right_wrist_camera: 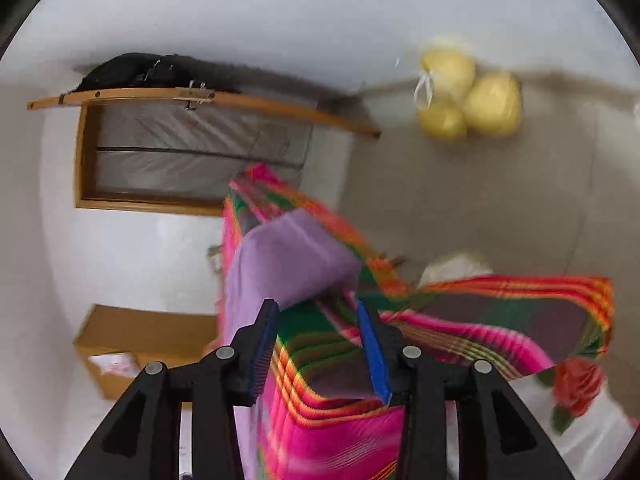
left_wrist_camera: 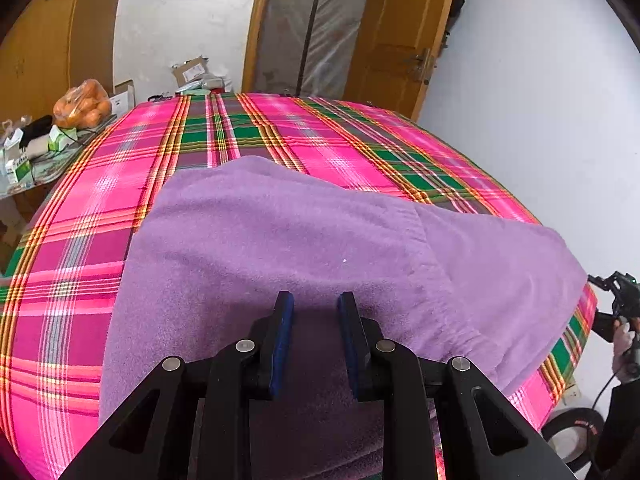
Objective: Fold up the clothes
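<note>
A purple fleece garment (left_wrist_camera: 304, 240) lies spread on a bed covered by a pink plaid sheet (left_wrist_camera: 120, 184). My left gripper (left_wrist_camera: 314, 300) sits low over the garment's near part, its dark pads shut on a bunch of the purple cloth that fills the gap. My right gripper (left_wrist_camera: 612, 292), held in a person's hand (left_wrist_camera: 626, 340), is at the bed's right edge, just off the garment's right corner. Its own view is blurred and rolled sideways. There the right gripper (right_wrist_camera: 320, 312) stands open, the blue pads (right_wrist_camera: 374, 352) wide apart, over the sheet's edge (right_wrist_camera: 320, 360), with the purple garment (right_wrist_camera: 288, 256) just beyond the tips.
A side table (left_wrist_camera: 52, 164) at the left holds a bag of oranges (left_wrist_camera: 82, 104) and small boxes. A wooden door (left_wrist_camera: 400, 40) stands behind the bed, a white wall at the right. A bag of yellow fruit (right_wrist_camera: 468, 96) and a cardboard box (right_wrist_camera: 140, 340) sit nearby.
</note>
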